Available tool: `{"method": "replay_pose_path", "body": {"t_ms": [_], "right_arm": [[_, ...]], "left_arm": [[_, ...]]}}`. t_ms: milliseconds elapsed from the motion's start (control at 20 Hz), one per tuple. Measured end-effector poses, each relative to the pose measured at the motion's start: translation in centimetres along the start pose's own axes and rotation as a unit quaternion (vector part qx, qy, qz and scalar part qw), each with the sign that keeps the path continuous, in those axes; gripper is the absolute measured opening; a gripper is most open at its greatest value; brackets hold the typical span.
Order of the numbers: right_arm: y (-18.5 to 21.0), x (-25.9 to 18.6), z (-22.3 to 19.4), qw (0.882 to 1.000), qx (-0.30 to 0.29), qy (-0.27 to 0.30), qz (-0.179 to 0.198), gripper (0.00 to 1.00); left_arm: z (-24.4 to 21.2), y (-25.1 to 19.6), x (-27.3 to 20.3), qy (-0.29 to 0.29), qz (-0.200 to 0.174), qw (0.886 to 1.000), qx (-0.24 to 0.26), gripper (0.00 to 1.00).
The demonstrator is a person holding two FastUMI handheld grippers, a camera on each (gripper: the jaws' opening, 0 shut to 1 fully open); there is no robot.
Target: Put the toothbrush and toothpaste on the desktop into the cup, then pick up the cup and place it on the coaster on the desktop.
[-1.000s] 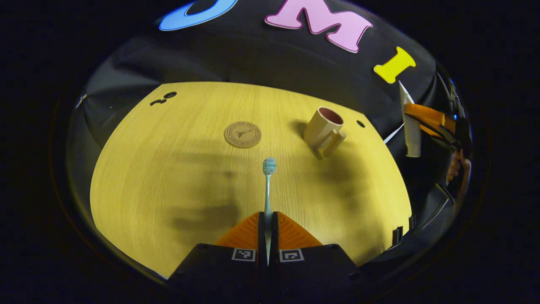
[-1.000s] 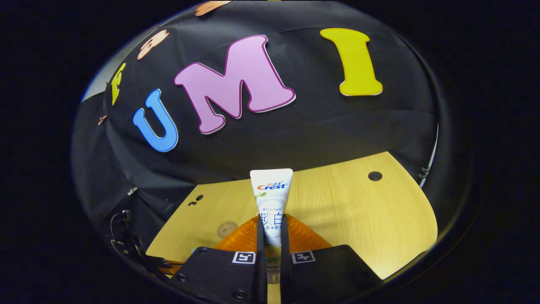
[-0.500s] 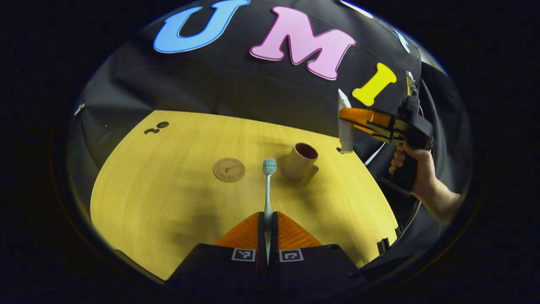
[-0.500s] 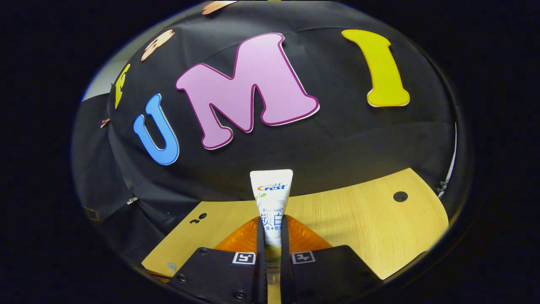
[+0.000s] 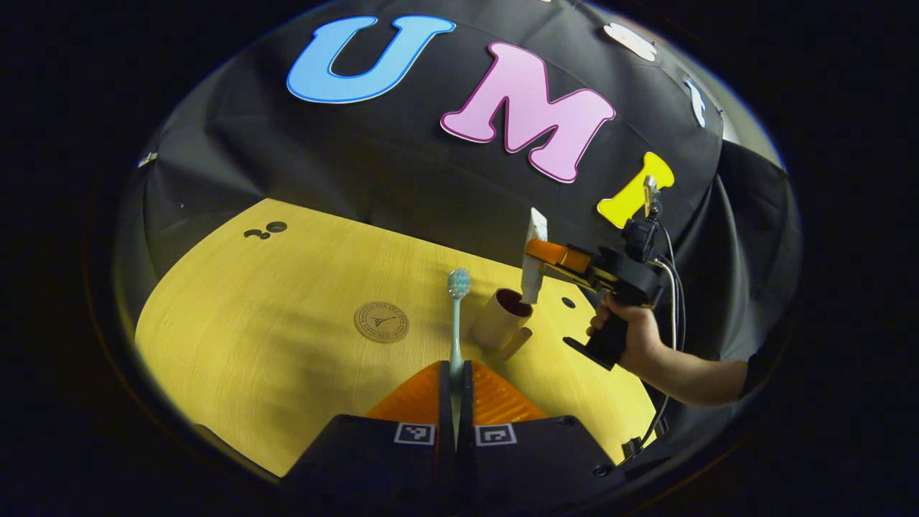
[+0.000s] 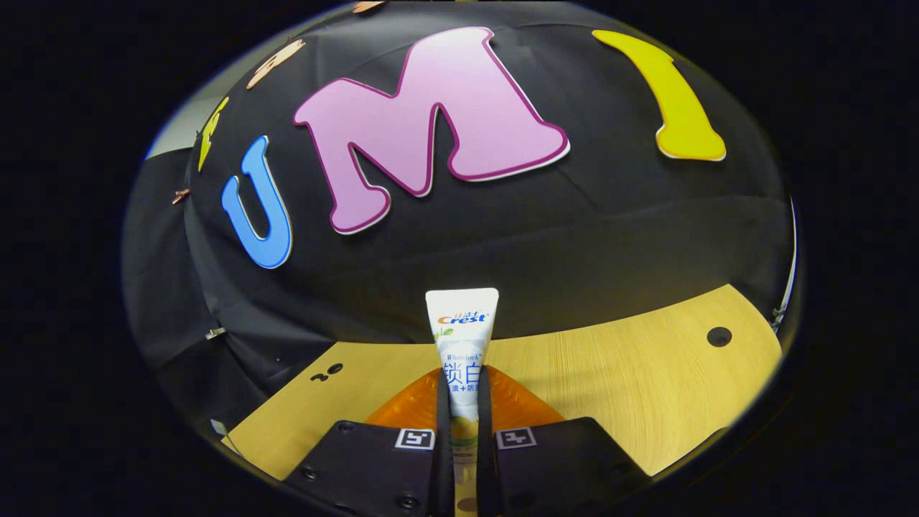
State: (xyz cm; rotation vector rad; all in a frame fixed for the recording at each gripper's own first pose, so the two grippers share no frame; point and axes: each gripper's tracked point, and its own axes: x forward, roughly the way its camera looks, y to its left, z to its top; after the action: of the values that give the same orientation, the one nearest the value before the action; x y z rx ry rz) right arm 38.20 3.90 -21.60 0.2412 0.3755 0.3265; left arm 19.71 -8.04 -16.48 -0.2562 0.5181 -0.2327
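Toothpaste (image 6: 461, 345), a flat tube, upright above round cup (image 5: 499, 323).

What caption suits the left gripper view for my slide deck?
Left gripper holds a toothbrush while the right gripper poises toothpaste above the cup.

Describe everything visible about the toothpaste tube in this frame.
The toothpaste tube is a white soft-looking tube with print on its front and a flat crimped end. The right gripper is shut on its middle, both fingers pressing its sides. Seen from the left gripper view, it hangs upright, crimp on top, its lower end at the rim of the cup on the table.
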Motion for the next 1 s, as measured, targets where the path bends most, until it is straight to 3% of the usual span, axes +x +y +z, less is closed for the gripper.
{"method": "replay_pose_path", "body": {"t_ms": [500, 800, 850, 900, 950, 1000], "right_arm": [[-0.4, 1.7, -3.4, 1.0, -0.023, 0.017, -0.003, 0.17], [-0.6, 1.2, -5.5, 0.999, -0.017, 0.038, 0.001, 0.29], [-0.7, 0.8, -5.6, 0.999, -0.016, 0.035, 0.002, 0.32], [-0.7, 0.2, -5.3, 0.999, -0.016, 0.028, 0.002, 0.49], [-0.9, -0.4, -4.8, 1.0, -0.016, 0.022, 0.002, 0.59], [-1.2, -0.9, -4.6, 1.0, -0.017, 0.023, -0.001, 0.82]], "left_arm": [[-0.6, -1.9, 1.1, -0.001, -0.013, 1.0, -0.007, 0.06], [-0.4, -3.4, 0.9, -0.004, -0.022, 1.0, -0.005, 0.06], [-0.5, -3.8, 1.0, -0.006, -0.024, 1.0, -0.005, 0.06], [-0.3, -4.0, 1.0, -0.01, -0.025, 1.0, -0.004, 0.06], [-0.2, -4.3, 1.0, -0.013, -0.027, 1.0, -0.002, 0.06], [0.0, -4.7, 1.1, -0.018, -0.028, 0.999, 0.001, 0.06]]}}
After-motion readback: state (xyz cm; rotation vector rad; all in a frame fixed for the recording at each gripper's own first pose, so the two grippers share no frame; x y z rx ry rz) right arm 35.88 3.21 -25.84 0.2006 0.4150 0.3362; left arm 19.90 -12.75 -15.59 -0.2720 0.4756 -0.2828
